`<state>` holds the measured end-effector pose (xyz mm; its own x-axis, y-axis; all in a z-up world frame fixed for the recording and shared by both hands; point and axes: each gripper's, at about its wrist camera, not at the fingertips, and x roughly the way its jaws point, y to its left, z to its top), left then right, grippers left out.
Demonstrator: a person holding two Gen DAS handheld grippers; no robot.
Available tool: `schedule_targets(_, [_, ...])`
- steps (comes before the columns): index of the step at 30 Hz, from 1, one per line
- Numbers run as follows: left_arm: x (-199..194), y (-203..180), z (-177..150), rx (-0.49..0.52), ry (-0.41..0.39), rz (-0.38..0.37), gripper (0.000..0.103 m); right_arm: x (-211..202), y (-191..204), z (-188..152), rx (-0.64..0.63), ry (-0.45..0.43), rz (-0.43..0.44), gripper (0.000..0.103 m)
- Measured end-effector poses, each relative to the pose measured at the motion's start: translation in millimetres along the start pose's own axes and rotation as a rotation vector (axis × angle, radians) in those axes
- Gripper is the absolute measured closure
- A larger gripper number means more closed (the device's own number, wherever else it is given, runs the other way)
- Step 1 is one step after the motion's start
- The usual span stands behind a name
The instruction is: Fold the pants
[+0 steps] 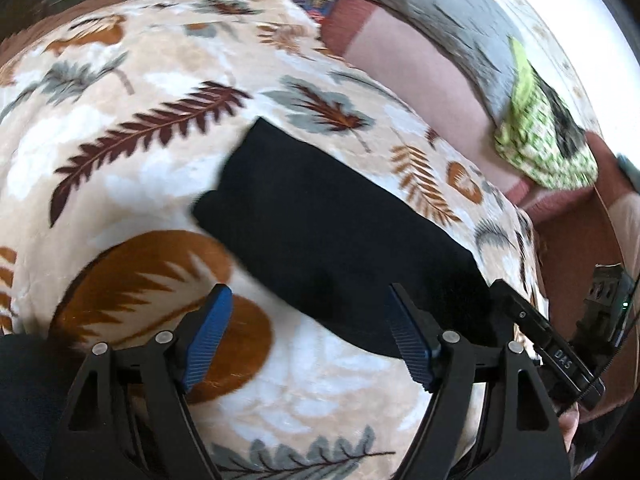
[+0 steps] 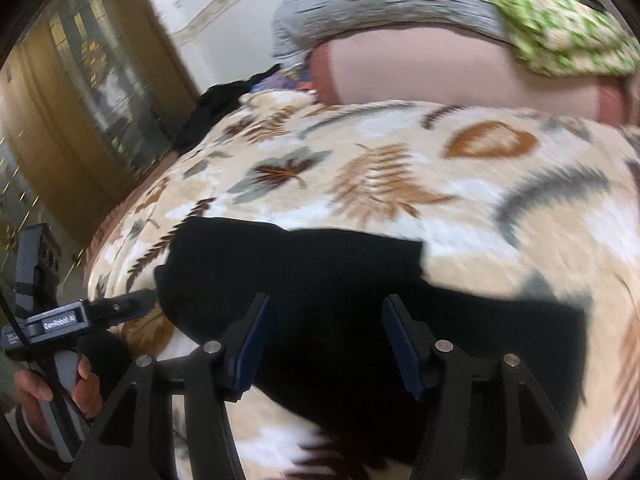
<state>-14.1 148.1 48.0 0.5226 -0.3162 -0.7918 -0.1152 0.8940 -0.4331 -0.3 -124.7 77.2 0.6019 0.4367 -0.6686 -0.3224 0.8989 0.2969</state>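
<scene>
I find the black pants lying folded on the leaf-print blanket of the bed. My left hand-held gripper stands wide open, gripping nothing. My right hand-held gripper is likewise parted and empty above the pants. Only the right view shows a wooden cabinet and the person's hand.

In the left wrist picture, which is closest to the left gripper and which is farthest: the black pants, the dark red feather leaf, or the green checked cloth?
From the left gripper:
1. Black pants, just ahead, lying on the leaf-print blanket.
2. Dark red feather leaf, farther up on the left.
3. Green checked cloth, far right.
</scene>
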Motion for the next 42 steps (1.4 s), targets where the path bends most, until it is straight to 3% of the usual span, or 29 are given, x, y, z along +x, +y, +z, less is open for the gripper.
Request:
schedule_targets(5, [7, 18, 7, -0.064, -0.003, 0.039, 0.024, 36, 30, 30, -0.078, 0.017, 0.083, 0.036])
schedule_targets(10, [22, 24, 8, -0.075, 0.036, 0.044, 0.024, 87, 62, 56, -0.183, 0.092, 0.126, 0.034])
schedule_targets(21, [38, 22, 19, -0.028, -0.039, 0.049, 0.015, 188, 111, 75, -0.312, 0.230, 0.227, 0.029])
schedule_targets(23, [39, 22, 20, -0.021, -0.049, 0.050, 0.015, 198, 116, 71, -0.313, 0.243, 0.238, 0.037])
schedule_targets(24, [38, 21, 20, -0.011, -0.054, 0.051, 0.017, 199, 117, 69, -0.305, 0.237, 0.252, 0.061])
schedule_targets(25, [37, 20, 21, -0.007, -0.061, 0.046, 0.022, 196, 116, 69, -0.293, 0.232, 0.267, 0.075])
schedule_targets(26, [36, 19, 23, -0.004, -0.068, 0.028, 0.049, 189, 114, 70, -0.272, 0.208, 0.278, 0.079])
schedule_targets(27, [35, 17, 25, 0.004, -0.055, -0.006, 0.069, 182, 113, 71, -0.263, 0.189, 0.285, 0.087])
schedule_targets(30, [15, 1, 23, 0.068, -0.102, -0.048, 0.080, 136, 98, 81, -0.218, 0.086, 0.310, 0.090])
schedule_targets(33, [-24, -38, 17, 0.203, -0.203, -0.119, 0.081, 72, 72, 89, -0.172, -0.042, 0.327, 0.090])
schedule_targets(36, [-49, -89, 5, 0.358, -0.236, -0.218, 0.081, 9, 31, 87, -0.104, -0.155, 0.303, 0.095])
schedule_targets(38, [-48, -119, -7, 0.429, -0.207, -0.284, 0.082, -25, 1, 76, -0.055, -0.203, 0.268, 0.099])
schedule_targets(42, [-8, -176, -46, 0.560, -0.044, -0.361, 0.089, -70, -62, 33, 0.056, -0.229, 0.143, 0.103])
